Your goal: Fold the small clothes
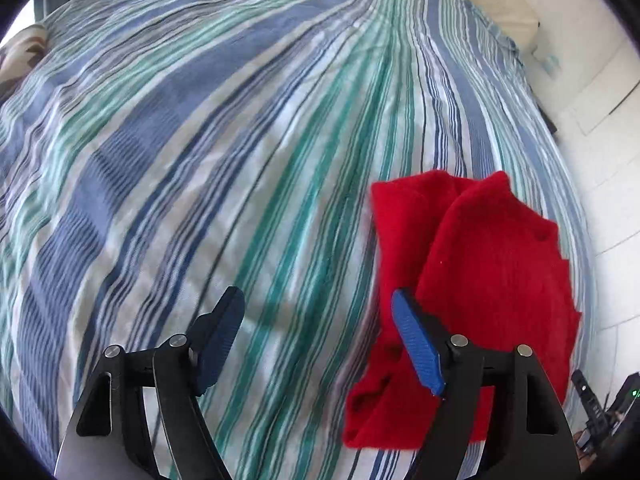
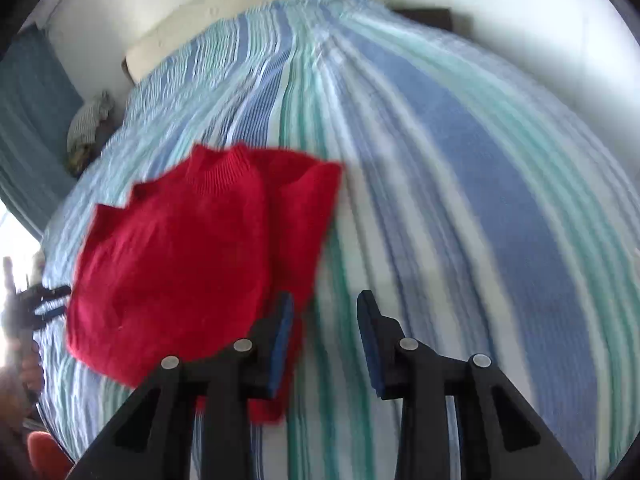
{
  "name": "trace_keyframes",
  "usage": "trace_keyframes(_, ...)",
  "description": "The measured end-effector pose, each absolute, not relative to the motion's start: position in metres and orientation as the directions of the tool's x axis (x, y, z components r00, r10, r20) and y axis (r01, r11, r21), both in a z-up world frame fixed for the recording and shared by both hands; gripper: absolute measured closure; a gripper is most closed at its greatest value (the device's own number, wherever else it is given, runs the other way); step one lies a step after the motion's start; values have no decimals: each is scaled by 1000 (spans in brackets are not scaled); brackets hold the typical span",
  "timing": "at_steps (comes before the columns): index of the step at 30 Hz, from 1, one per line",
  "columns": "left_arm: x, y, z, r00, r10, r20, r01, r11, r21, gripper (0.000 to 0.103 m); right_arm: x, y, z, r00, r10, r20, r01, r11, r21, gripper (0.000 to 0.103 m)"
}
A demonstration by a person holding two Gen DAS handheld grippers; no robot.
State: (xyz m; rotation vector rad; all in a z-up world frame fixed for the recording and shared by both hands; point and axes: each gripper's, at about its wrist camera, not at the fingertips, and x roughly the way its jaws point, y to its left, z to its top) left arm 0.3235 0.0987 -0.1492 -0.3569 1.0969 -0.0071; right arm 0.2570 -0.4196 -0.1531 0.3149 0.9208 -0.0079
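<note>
Blue, teal and white striped bed cover (image 1: 224, 152) is filling most of both views, wrinkled, stripes running near to far. A cream pillow (image 2: 240, 12) is lying at the far end against a white wall.

Small red knitted sweater (image 1: 472, 272) is lying on the striped cover near the bed's edge, partly folded: one side panel is doubled over the body, ribbed collar pointing far, lower hem near. In the left wrist view it is sitting right of centre; in the right wrist view (image 2: 192, 264) it is sitting left of centre. No readable labels, brands or writing on it or anywhere else.

Left gripper (image 1: 320, 340) is hanging over the cover with its blue-padded fingers wide apart, holding nothing; the right finger is overlapping the sweater's left edge in the picture, contact not clear.

Right gripper (image 2: 326, 336) is also spread, nothing between the pads; its left finger is over the sweater's right edge.

Only the right wrist view is showing a grey striped bundle (image 2: 90, 124) at the far left by a teal curtain (image 2: 28, 120), plus the other gripper at the left border. Only the left wrist view is showing white floor tiles (image 1: 600, 184) on the right. Right wrist view is blurred.
</note>
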Motion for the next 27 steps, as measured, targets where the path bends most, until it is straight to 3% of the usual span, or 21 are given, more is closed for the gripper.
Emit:
trace_keyframes(3, 280, 95, -132, 488, -148, -860, -96, 971, -221, 15, 213, -404, -142, 631, 146, -762, 65, 969, 239, 53)
trace_keyframes(9, 205, 73, -120, 510, -80, -857, -13, 995, -100, 14, 156, -376, -167, 599, 167, -783, 59, 966, 251, 53)
trace_keyframes(27, 171, 57, -125, 551, 27, -834, -44, 999, 3, 14, 124, -368, -172, 607, 117, -786, 83, 974, 210, 52)
